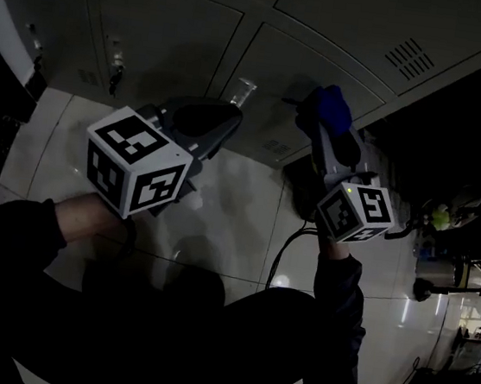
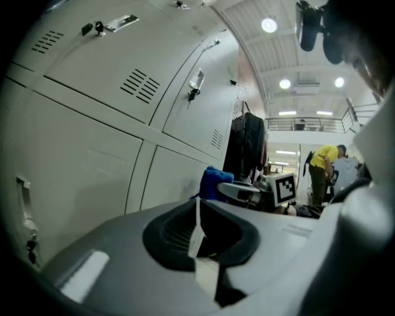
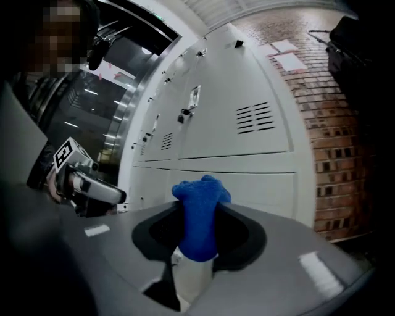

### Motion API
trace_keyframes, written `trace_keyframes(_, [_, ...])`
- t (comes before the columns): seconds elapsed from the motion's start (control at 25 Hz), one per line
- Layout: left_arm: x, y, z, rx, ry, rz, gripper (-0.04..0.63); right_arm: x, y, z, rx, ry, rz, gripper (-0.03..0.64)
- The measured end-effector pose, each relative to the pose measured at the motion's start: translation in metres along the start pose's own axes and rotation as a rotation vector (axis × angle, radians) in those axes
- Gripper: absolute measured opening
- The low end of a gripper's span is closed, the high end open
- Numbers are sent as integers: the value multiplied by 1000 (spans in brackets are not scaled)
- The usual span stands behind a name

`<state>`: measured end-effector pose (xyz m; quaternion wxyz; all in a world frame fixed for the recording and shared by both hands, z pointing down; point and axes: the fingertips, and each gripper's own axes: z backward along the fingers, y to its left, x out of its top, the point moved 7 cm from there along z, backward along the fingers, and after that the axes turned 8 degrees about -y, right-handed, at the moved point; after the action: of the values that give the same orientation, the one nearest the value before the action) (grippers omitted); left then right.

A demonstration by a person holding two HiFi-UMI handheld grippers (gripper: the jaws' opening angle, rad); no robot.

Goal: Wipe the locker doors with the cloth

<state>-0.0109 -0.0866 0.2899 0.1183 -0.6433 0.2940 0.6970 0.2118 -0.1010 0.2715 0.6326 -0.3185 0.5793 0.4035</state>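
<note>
The blue cloth (image 3: 199, 225) sits bunched in your right gripper (image 3: 196, 207), jaws clamped on it, close to the lower locker doors (image 3: 247, 142). I can't tell if it touches them. Your left gripper (image 2: 196, 229) is closed on nothing. The wiping looks mostly undone.

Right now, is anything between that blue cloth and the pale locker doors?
Nothing shows there. In the right gripper view the bunched blue cloth, shut in the right gripper, faces bare pale metal locker doors.
</note>
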Motion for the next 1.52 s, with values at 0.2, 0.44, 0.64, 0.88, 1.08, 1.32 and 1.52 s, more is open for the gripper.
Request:
trace_keyframes(0.2, [-6,-2,6,2,6,45,0,-9,55,-52,139,0,-17,121])
trace_keyframes(0.44, [-1,-4,17,-1,-17,59,0,-21,85,-95,215,34,25,120])
trace_keyframes(0.64, [-1,-6,17,-19,-22,67,0,-33,76,-109,180,51,15,120])
trace_keyframes(0.88, [-7,-8,14,-35,-5,83,0,-39,48,-95,128,65,-7,121])
trace_keyframes(1.08, [-13,-10,6,-60,21,98,0,-41,23,-75,89,64,5,121])
trace_keyframes(1.32, [-22,-11,2,-58,43,117,0,-40,-6,-48,44,65,30,121])
trace_keyframes(1.52, [-22,-11,0,-62,45,112,0,-41,-40,-18,-16,73,54,121])
